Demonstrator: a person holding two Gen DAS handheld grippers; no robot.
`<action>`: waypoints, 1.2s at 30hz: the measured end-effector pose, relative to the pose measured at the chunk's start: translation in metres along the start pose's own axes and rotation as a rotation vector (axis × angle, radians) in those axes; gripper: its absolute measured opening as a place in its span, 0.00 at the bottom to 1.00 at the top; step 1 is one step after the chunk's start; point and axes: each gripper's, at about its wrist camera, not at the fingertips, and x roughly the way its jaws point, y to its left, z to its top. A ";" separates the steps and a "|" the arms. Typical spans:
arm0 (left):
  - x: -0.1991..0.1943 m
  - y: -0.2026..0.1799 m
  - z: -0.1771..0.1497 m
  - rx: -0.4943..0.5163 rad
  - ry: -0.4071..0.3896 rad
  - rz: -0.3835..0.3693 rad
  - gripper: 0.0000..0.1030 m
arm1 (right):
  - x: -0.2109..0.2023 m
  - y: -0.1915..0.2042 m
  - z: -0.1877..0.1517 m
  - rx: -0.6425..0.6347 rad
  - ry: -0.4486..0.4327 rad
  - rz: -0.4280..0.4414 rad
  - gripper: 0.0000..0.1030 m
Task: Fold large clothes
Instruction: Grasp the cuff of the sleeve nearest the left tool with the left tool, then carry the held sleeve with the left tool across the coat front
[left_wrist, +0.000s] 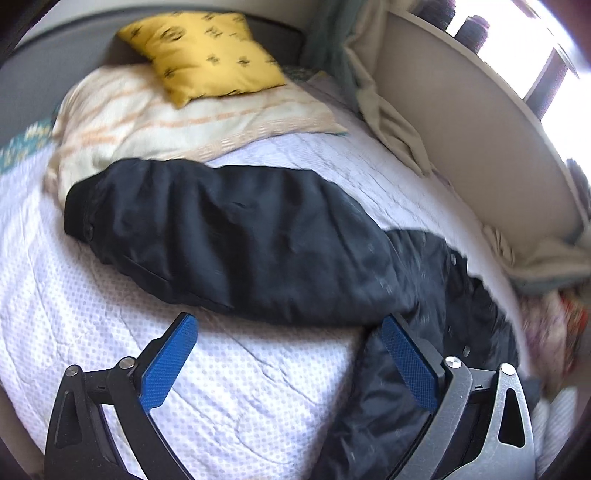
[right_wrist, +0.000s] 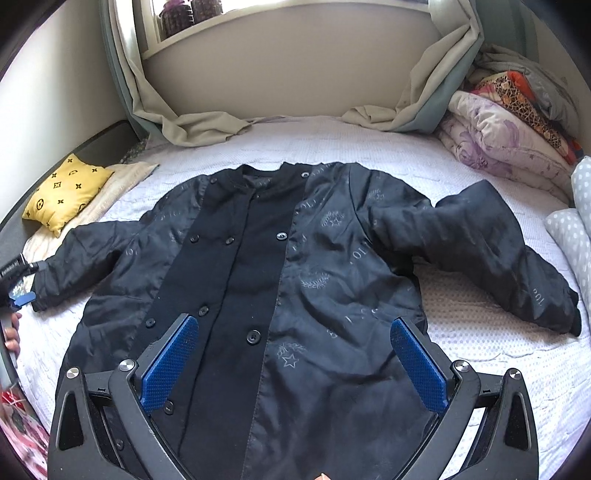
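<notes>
The bed (right_wrist: 369, 147), covered in a white quilted spread, fills both views, and the large black coat (right_wrist: 280, 280) lies on its middle, opened flat with its printed lining facing up, a darker buttoned panel running down the centre and the collar toward the wall under the window. Its two sleeves spread out to either side — one sleeve (left_wrist: 229, 236) stretches across the spread in the left wrist view, its cuff end toward the pillows, the other bends downward near the folded bedding at the far right. A beige curtain (right_wrist: 192, 125) hangs down onto the bed at the wall. A cream striped pillow (left_wrist: 147, 122) sits at the head of the bed with a yellow patterned cushion (left_wrist: 207, 55) resting on top of it. A stack of folded quilts (right_wrist: 498, 133) sits in the far right corner. The right tongs (right_wrist: 293, 332) stand wide apart over the lower front of the coat, nothing clamped between the blue pads. The left tongs (left_wrist: 288, 332) are likewise spread wide — bare spread lies between them, one pad beside the sleeve's edge, gripping nothing.
</notes>
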 end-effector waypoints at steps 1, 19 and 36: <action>0.002 0.009 0.005 -0.033 0.007 -0.018 0.90 | 0.000 -0.001 0.000 0.002 0.002 0.000 1.00; 0.047 0.117 0.016 -0.491 0.125 -0.102 0.82 | 0.014 -0.001 -0.003 0.021 0.051 0.007 1.00; 0.083 0.124 0.037 -0.560 0.035 -0.128 0.30 | 0.020 -0.009 -0.005 0.042 0.056 -0.031 1.00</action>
